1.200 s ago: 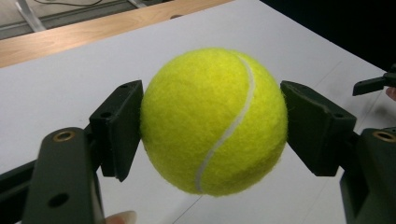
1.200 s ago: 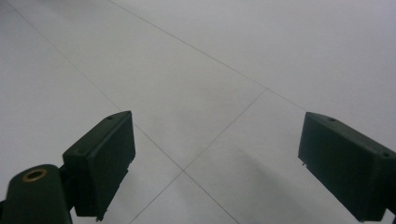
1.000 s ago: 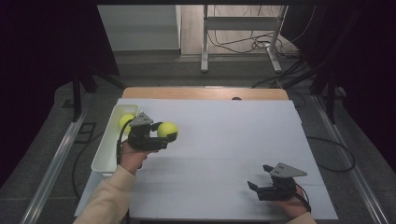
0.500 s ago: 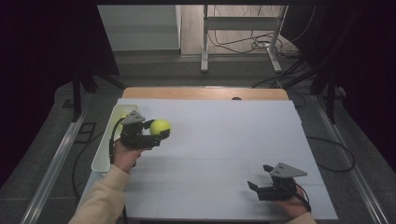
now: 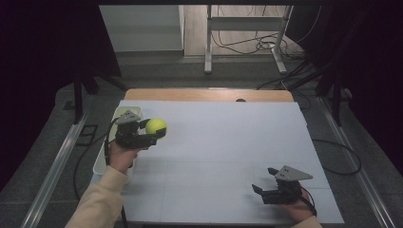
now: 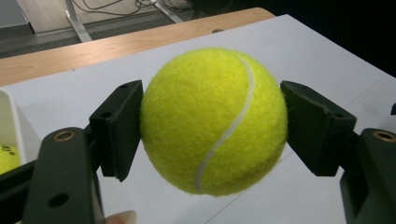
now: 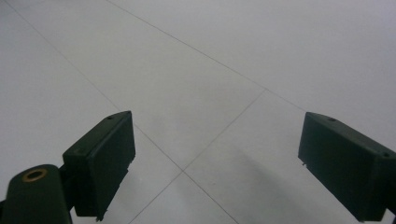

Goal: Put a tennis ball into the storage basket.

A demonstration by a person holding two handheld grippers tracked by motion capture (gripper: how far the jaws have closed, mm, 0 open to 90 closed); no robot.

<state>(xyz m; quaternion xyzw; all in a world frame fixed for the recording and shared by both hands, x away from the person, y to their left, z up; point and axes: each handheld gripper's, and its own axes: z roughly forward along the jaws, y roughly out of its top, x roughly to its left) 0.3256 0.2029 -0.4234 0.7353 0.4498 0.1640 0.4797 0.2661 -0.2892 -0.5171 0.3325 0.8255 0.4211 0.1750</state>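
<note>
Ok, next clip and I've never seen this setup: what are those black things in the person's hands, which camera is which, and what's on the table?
No robot here: a person holds a hand-held two-jaw gripper in each hand. The high view looks down on the white table from above. The other two cameras ride on the grippers and look along their black jaws. The left gripper is shut on a yellow tennis ball, pads pressing both its sides, held above the table near a white bin at the table's left edge; another yellow ball lies in that bin. The right gripper sits low near the front right, jaws open with nothing between them.
</note>
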